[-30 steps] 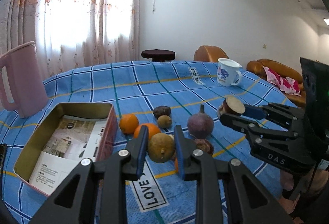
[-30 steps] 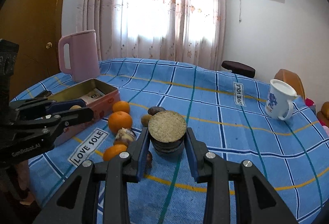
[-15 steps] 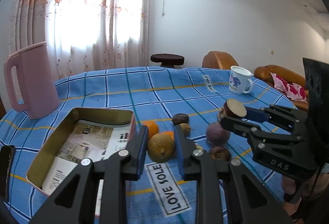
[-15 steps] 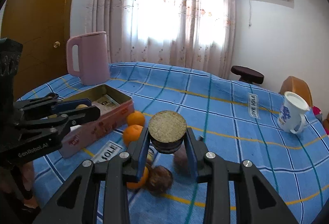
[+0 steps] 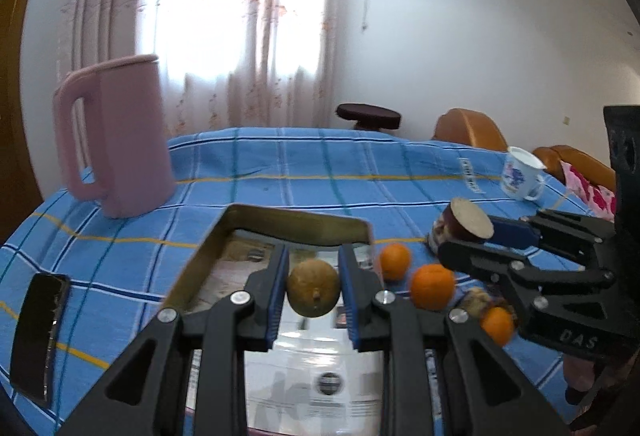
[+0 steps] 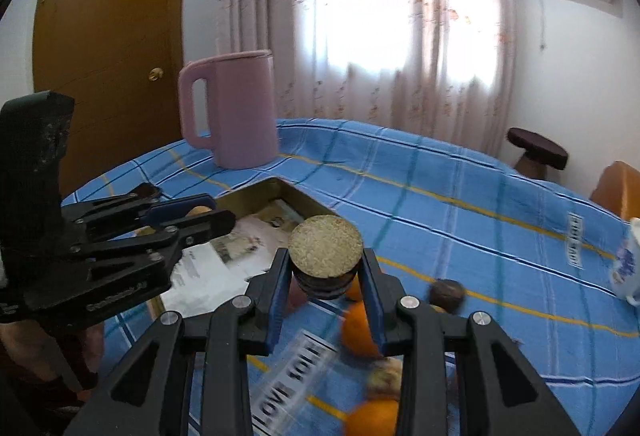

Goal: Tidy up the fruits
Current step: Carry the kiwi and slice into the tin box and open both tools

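- Nearest in the left wrist view: left gripper [image 5: 313, 294] clamped on a dull yellow-brown round fruit [image 5: 313, 293], blue pads pressed to both its sides, held above the near half of the open metal tin [image 5: 298, 225].
- Inside the tin: printed paper lining the bottom; gold inner walls, far rim just beyond the held fruit.
- Nearest in the right wrist view: right gripper [image 6: 325, 278] closed on a dark purple fruit with a flat tan cut face [image 6: 325, 250], cut face up and toward the camera, carried above the blue checked tablecloth [image 6: 460, 204] just right of the tin's near right corner.
- On the cloth right of the tin, left wrist view: small orange [image 5: 395, 261] beside the tin wall, larger orange [image 5: 433, 286] nearer, third orange [image 5: 497, 325] nearest, with a brownish lumpy fruit [image 5: 476, 302] between the last two, possibly a passion fruit, too blurred to tell.
- Slightly farther right in the right wrist view: dark wrinkled fruit [image 6: 447, 292] alone on the cloth.
- Near left edge of the table: black phone [image 5: 38, 332] lying flat.
- Far left, beyond the tin: pink jug [image 5: 120, 140] upright, handle to the left.
- Far right: white enamel mug [image 5: 520, 176] with blue print.
- Beyond the table: dark round stool [image 5: 368, 115], brown sofa [image 5: 468, 130], curtained window [image 5: 224, 16].
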`<state>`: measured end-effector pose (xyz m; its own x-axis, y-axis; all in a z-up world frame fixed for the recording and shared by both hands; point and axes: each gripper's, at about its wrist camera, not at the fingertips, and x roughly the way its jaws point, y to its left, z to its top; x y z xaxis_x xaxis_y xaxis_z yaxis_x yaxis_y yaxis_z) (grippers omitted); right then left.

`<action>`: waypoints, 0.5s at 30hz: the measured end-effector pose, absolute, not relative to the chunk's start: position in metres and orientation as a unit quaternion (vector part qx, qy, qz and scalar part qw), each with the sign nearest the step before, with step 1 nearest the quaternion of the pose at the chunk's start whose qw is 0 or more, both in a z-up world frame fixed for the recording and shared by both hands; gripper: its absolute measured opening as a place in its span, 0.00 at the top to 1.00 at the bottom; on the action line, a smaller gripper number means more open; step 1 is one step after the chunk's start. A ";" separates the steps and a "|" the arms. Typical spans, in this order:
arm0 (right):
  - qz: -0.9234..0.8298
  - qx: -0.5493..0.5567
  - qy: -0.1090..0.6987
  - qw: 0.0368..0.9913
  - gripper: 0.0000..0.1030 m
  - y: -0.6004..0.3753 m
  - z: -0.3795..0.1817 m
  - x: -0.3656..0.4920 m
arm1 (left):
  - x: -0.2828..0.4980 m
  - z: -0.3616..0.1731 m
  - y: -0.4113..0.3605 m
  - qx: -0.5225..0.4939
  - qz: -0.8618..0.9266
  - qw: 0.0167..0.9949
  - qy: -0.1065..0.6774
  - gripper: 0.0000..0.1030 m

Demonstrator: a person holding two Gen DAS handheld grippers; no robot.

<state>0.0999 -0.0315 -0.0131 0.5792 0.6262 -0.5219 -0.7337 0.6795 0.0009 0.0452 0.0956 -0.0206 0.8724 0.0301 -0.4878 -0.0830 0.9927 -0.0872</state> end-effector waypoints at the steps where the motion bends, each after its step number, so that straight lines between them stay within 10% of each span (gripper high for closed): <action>1: 0.391 -0.109 0.253 0.878 0.65 -0.023 -0.015 0.101 | 0.047 -0.023 0.102 -0.055 0.035 0.965 0.254 0.74; 15: 0.417 -0.140 0.307 0.844 0.65 0.044 -0.047 0.115 | 0.066 -0.044 0.149 -0.072 0.073 0.952 0.288 0.74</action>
<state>0.1151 0.0439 -0.0469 0.4647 0.6182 -0.6339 -0.7893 0.6137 0.0199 0.0661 0.1487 -0.0441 0.8232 0.0978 -0.5593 -0.1802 0.9791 -0.0941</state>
